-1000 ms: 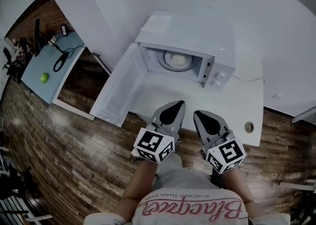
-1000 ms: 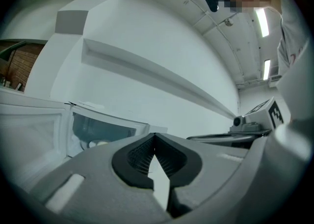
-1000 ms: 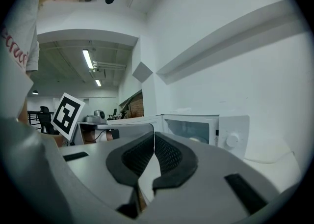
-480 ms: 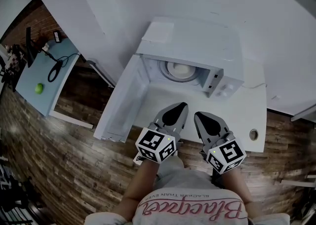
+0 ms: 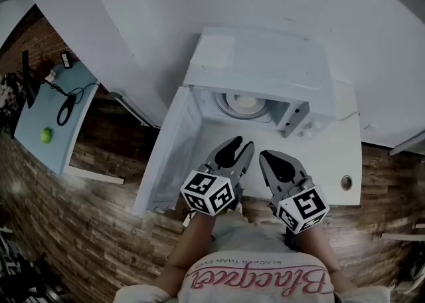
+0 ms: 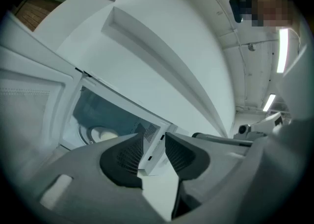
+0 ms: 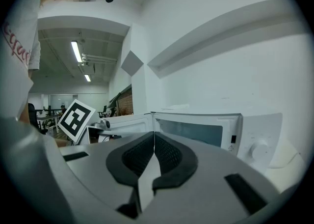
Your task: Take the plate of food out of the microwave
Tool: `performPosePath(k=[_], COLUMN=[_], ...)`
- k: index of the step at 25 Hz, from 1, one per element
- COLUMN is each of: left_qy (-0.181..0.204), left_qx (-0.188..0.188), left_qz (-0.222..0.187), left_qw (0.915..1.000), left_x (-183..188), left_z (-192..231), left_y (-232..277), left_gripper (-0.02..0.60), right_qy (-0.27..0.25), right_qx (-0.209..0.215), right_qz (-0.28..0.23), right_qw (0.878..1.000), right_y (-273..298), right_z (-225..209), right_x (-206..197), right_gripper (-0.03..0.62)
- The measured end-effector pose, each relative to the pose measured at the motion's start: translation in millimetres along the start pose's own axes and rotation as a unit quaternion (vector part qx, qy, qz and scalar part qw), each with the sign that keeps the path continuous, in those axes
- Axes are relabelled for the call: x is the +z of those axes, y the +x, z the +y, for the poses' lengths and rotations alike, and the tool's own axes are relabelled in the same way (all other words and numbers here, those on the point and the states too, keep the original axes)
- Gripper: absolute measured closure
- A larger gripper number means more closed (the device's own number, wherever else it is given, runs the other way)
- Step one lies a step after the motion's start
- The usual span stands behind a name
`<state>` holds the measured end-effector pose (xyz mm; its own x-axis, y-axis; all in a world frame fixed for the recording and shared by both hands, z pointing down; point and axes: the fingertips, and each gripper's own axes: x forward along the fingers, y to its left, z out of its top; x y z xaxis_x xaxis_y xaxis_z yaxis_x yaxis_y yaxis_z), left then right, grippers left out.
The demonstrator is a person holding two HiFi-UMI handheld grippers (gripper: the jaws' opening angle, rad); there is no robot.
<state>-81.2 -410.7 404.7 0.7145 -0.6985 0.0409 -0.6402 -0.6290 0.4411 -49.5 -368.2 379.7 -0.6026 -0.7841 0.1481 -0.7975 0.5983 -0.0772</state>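
A white microwave [image 5: 265, 69] stands on a white table [image 5: 332, 155] with its door [image 5: 169, 149] swung wide to the left. Inside sits a white plate of pale food [image 5: 244, 103], also seen in the left gripper view as the plate [image 6: 100, 133]. My left gripper [image 5: 242, 147] hovers in front of the cavity; its jaws have just been opening, with nothing between them. My right gripper [image 5: 265, 155] is beside it, shut and empty, its pads [image 7: 142, 156] touching. Both grippers are short of the microwave opening.
The microwave's control panel with a knob [image 7: 259, 148] is at the right of the cavity. A round hole [image 5: 346, 182] marks the table's right front. A light blue side table [image 5: 46, 119] with a green ball [image 5: 45, 135] and cables stands at the left on the wooden floor.
Both grippers have moved forward toward the open microwave. The left gripper's jaws, shut before, now stand apart. The microwave appears closer and larger in the head view.
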Motion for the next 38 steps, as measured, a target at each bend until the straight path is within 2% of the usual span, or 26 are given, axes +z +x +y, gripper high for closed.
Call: performPosePath(k=[5, 10, 15, 16, 18, 22, 29, 34, 38], left_qy=[-0.004, -0.045, -0.079, -0.089, -0.105, -0.127, -0.217, -0.29, -0.323], left_qx=[0.015, 0.018, 0.046, 0.044, 0.041, 0.07, 0.134, 0.15, 0.173], left_qz=[-0.006, 0.005, 0.011, 0.017, 0.031, 0.026, 0.02, 0.019, 0.02], left_qw=[0.9999, 0.9988, 0.9958, 0.9949, 0.9931, 0.9891, 0.9667, 0.9451, 0.9304], left_x=[-3, -9, -18, -22, -29, -33, -46, -60, -74], left_z=[19, 29, 44, 45, 48, 62, 96, 111, 124], left_y=[5, 11, 19, 22, 28, 33, 44, 61, 72], left_gripper=[0.439, 0.437, 0.337, 0.299, 0.185, 0.17, 0.172, 0.17, 0.17], right_qy=[-0.001, 0.01, 0.017, 0.018, 0.018, 0.021, 0.022, 0.029, 0.036], right_qx=[-0.021, -0.032, -0.03, -0.028, -0.025, -0.022, -0.013, -0.008, 0.003], right_qz=[0.018, 0.032, 0.039, 0.041, 0.044, 0.044, 0.041, 0.039, 0.042], right_qw=[1.0, 0.999, 0.999, 0.999, 0.999, 0.999, 0.999, 0.999, 0.998], right_y=[4, 5, 8, 8, 10, 14, 27, 33, 37], right_z=[-8, -12, -15, -16, -18, -25, -40, -52, -57], right_x=[-10, -18, -26, -28, -31, -33, -34, -38, -43], right_gripper=[0.582, 0.582, 0.582, 0.582, 0.582, 0.582, 0.581, 0.582, 0.582])
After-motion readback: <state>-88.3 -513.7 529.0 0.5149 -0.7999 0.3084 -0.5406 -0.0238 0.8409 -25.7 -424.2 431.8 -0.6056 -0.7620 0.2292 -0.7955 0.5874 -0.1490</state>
